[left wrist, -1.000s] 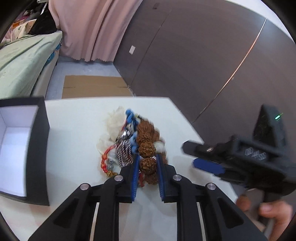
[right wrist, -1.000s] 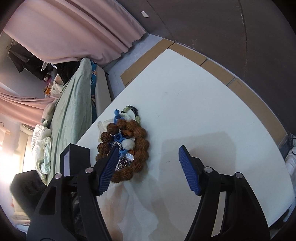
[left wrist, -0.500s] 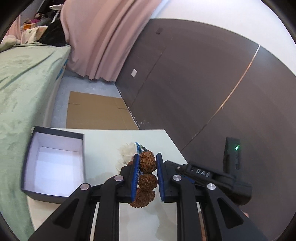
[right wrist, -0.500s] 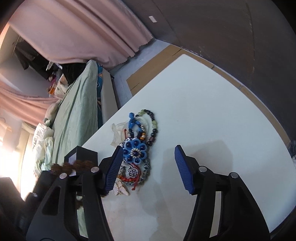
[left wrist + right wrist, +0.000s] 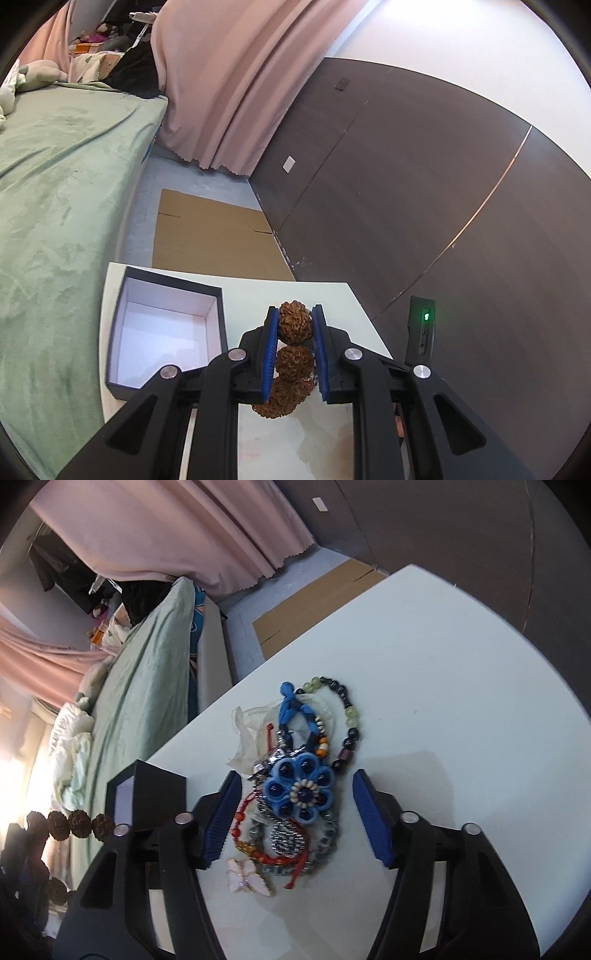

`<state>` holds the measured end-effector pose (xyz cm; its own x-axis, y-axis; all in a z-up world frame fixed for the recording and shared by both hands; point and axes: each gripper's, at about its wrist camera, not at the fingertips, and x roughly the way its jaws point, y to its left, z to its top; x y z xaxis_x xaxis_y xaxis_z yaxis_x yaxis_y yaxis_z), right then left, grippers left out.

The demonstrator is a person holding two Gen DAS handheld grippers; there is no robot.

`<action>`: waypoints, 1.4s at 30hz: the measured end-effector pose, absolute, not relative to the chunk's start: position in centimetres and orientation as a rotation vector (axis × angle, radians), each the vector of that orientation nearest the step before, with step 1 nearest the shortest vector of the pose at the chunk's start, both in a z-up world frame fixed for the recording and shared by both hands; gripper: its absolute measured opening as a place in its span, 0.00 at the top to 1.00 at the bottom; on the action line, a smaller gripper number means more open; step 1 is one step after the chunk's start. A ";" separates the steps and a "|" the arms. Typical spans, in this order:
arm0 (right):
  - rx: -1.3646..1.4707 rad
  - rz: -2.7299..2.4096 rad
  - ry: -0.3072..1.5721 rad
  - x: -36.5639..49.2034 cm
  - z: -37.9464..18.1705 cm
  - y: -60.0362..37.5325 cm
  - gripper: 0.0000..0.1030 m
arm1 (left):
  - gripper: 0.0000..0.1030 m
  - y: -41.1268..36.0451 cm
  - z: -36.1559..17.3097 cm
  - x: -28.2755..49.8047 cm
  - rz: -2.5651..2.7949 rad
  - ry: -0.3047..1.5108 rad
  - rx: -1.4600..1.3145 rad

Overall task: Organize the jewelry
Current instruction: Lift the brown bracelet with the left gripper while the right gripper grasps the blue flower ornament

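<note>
My left gripper (image 5: 294, 328) is shut on a brown seed-bead bracelet (image 5: 291, 323) and holds it in the air above the white table, right of an open black box (image 5: 168, 332) with a white inside. The bracelet also shows at the left edge of the right wrist view (image 5: 70, 823). My right gripper (image 5: 295, 812) is open and hovers over a jewelry pile (image 5: 295, 775): a blue flower piece (image 5: 301, 792), a dark and green bead string (image 5: 345, 716), red cord, a silver chain and a pink butterfly (image 5: 247, 877).
The black box (image 5: 147, 797) stands left of the pile on the white table (image 5: 461, 701). A green-covered bed (image 5: 55, 184), pink curtains, cardboard on the floor (image 5: 210, 236) and a dark wall lie beyond the table. The right gripper's body (image 5: 421, 332) rises at the right.
My left gripper has lifted the brown bracelet out of the pile and carried it up and toward the black box. My right gripper has moved in over the remaining pile, still open.
</note>
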<state>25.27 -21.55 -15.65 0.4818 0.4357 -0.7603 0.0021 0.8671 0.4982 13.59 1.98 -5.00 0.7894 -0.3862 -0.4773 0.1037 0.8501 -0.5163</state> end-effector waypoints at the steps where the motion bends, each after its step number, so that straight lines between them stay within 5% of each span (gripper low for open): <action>1: 0.487 0.277 1.057 25.4 -15.9 -21.5 0.64 | 0.84 2.1 -4.9 13.7 -0.273 0.608 -0.493; 8: 0.562 0.285 1.035 24.7 -14.4 -22.8 0.71 | 0.84 2.9 -3.3 12.2 -0.261 0.579 -0.504; 29: 0.472 0.392 0.895 19.0 -6.7 -21.6 0.71 | 0.84 5.8 0.6 6.8 -0.205 0.493 -0.498; 42: -0.077 0.382 0.695 16.6 -1.2 -14.6 0.71 | 0.84 8.1 0.6 7.2 -0.155 0.499 -0.525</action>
